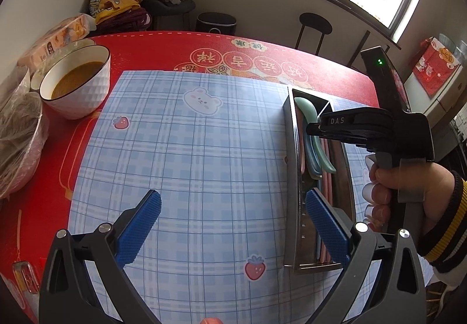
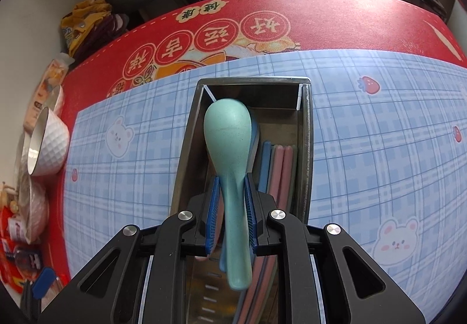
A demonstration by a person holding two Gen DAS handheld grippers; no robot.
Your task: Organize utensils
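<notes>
A metal utensil tray (image 1: 290,154) (image 2: 186,143) lies on the blue plaid mat (image 1: 189,148). It holds a blue spoon and pink and blue chopsticks (image 2: 281,169). My right gripper (image 2: 231,186) is shut on the handle of a teal spoon (image 2: 227,134), bowl face down over the tray's left side. In the left wrist view the right gripper (image 1: 315,129) hovers over the tray with the teal spoon (image 1: 309,113) beneath it. My left gripper (image 1: 233,216) is open and empty above the mat, just left of the tray.
A white bowl of brown soup (image 1: 77,81) stands at the mat's far left corner on the red tablecloth (image 1: 175,46). Wrapped food bags (image 1: 17,143) and a tissue pack (image 1: 55,40) lie beside it. A stool (image 1: 313,29) stands beyond the table.
</notes>
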